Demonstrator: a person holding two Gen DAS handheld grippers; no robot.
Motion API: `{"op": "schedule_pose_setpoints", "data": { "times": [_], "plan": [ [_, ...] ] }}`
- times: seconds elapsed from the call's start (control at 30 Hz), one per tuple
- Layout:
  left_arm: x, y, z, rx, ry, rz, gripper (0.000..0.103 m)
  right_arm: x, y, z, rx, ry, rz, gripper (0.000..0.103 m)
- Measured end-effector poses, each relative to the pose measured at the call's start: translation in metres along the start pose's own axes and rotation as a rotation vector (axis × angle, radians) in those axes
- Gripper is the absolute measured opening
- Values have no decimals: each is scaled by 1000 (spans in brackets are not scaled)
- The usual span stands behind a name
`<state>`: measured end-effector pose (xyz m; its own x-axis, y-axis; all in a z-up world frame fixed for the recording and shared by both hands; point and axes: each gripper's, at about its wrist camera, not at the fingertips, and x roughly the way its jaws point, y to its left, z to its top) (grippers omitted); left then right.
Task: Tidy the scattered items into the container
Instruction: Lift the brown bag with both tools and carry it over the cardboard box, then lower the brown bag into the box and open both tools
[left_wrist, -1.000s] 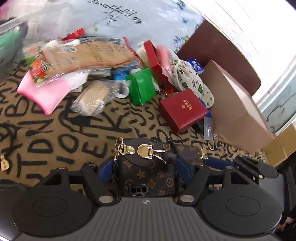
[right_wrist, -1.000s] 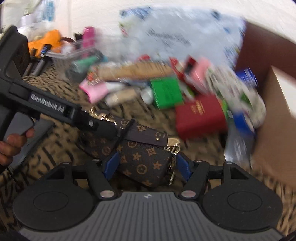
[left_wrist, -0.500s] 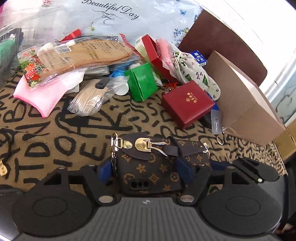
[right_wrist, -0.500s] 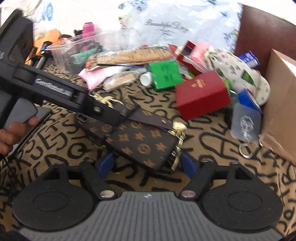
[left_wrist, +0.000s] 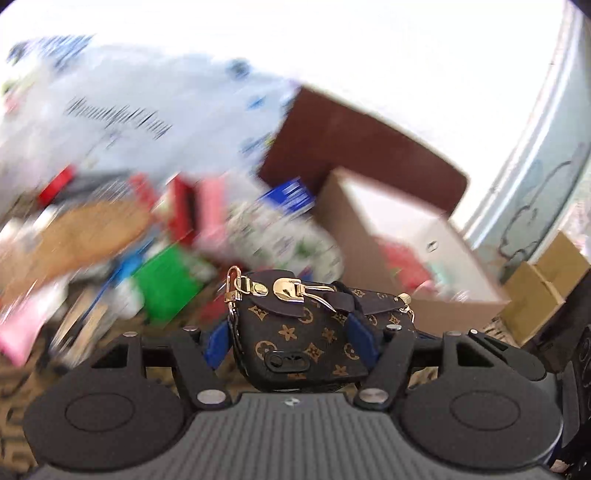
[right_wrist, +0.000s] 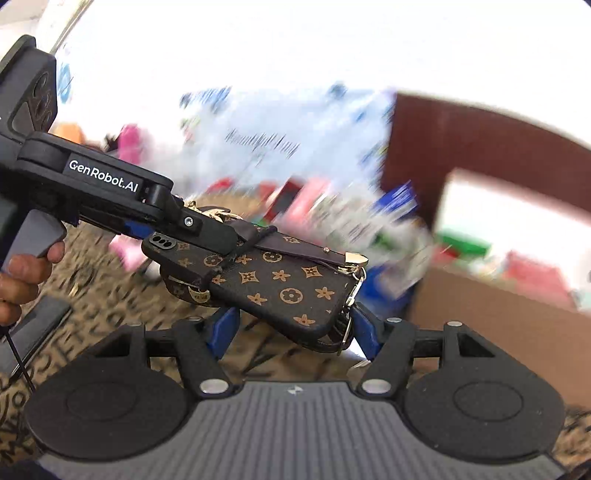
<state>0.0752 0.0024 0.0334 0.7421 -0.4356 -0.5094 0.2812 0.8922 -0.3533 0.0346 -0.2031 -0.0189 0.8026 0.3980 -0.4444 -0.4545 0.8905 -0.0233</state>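
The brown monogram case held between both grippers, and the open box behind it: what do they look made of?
Monogram case: seemingly coated canvas or faux leather, matte brown with printed tan motifs; its clasp looks like polished gold-tone metal, showing bright glints. Open box: apparently plain cardboard, dull tan walls with thin raw edges.

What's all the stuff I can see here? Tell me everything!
phone case: one, brown with gold clasps, held between both grippers
cardboard box: one, tan, open, on the right
green box: one, green, blurred pile left of the case
blue box: one, blue, beside the cardboard box
plastic bag: one, pale with writing, at the back
cloth: one, tan with black letters, underneath
left gripper: one, black with blue pads, jaws closing on the phone case
right gripper: one, same colours, jaws closing on its other end
hand: one, on the left gripper's handle
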Motion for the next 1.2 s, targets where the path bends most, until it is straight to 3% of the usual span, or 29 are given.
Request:
{"op": "schedule_pose_setpoints", "data": {
  "times": [0.17, 0.33, 0.63, 0.87, 1.0, 1.03, 1.13, 1.2],
  "plan": [
    [24, -51, 31, 87, -61, -73, 69, -29, -42, 20, 8, -90, -112, 64],
    [68, -91, 48, 116, -51, -126, 70, -41, -86, 29, 33, -109, -219, 64],
    [157, -135, 57, 154, 13, -169, 70, -24, -173, 24, 142, -25, -310, 64],
    [223, -164, 71, 174, 21, -177, 69, 14, -231, 34, 111, 77, -388, 64],
    [251, -173, 75, 185, 106, -131, 87, 47, -254, 35, 89, 207, -456, 65],
    [253, -171, 73, 186, 121, -131, 88, 51, -257, 35, 106, 242, -463, 67],
    [251, -164, 65, 192, 131, -145, 93, 42, -250, 32, 82, 196, -464, 86],
    [250, -159, 65, 164, 141, -144, 93, 39, -246, 31, 83, 177, -498, 86]
  ]
}}
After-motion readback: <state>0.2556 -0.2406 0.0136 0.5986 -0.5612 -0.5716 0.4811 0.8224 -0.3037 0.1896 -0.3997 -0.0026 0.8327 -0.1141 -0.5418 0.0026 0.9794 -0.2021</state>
